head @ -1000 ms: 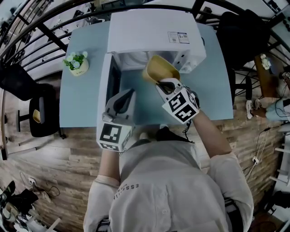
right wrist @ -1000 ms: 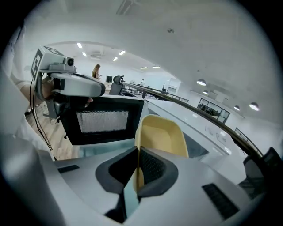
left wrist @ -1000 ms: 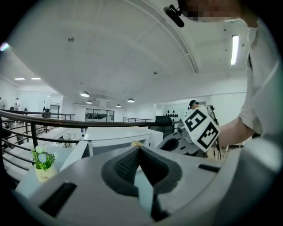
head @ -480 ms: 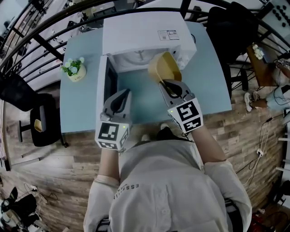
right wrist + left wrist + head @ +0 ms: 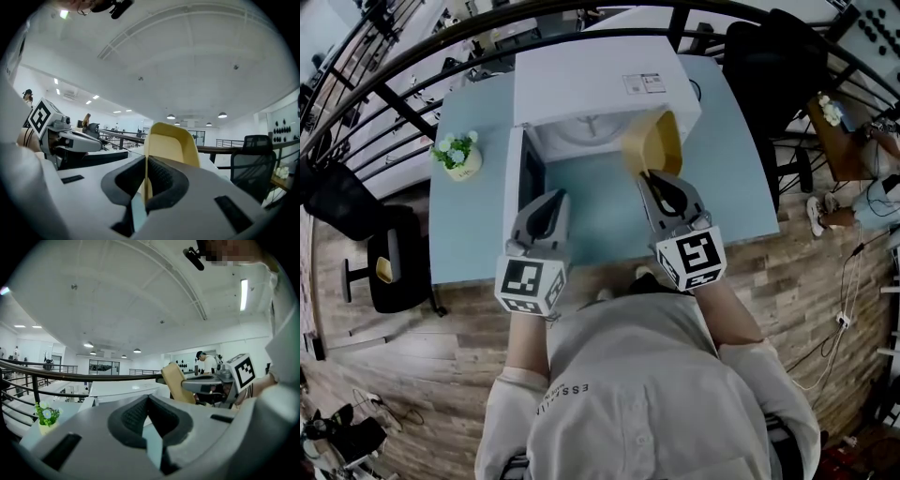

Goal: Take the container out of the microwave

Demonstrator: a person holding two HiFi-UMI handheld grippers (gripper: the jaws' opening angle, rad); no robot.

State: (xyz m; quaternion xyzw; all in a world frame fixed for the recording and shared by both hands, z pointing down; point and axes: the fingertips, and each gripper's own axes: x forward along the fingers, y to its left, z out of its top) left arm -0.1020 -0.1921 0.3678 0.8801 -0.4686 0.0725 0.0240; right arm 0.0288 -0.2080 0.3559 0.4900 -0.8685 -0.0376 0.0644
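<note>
I am finding the right gripper (image 5: 659,178) pinching the near wall of the yellow container (image 5: 654,142). In the right gripper view its jaws are closing on that thin wall, one pad on each face, and the container (image 5: 171,143) is standing on edge above them. From the head view, the container is hanging tilted just in front of the right side of the white microwave's (image 5: 591,89) open mouth, above the pale blue table (image 5: 609,202). The microwave door (image 5: 516,187) is standing swung out to the left. The left gripper (image 5: 551,197) is hovering beside that door, apart from the container; in its own view its jaws are pressing together on nothing. A small potted plant (image 5: 457,155) is sitting at the table's left edge.
</note>
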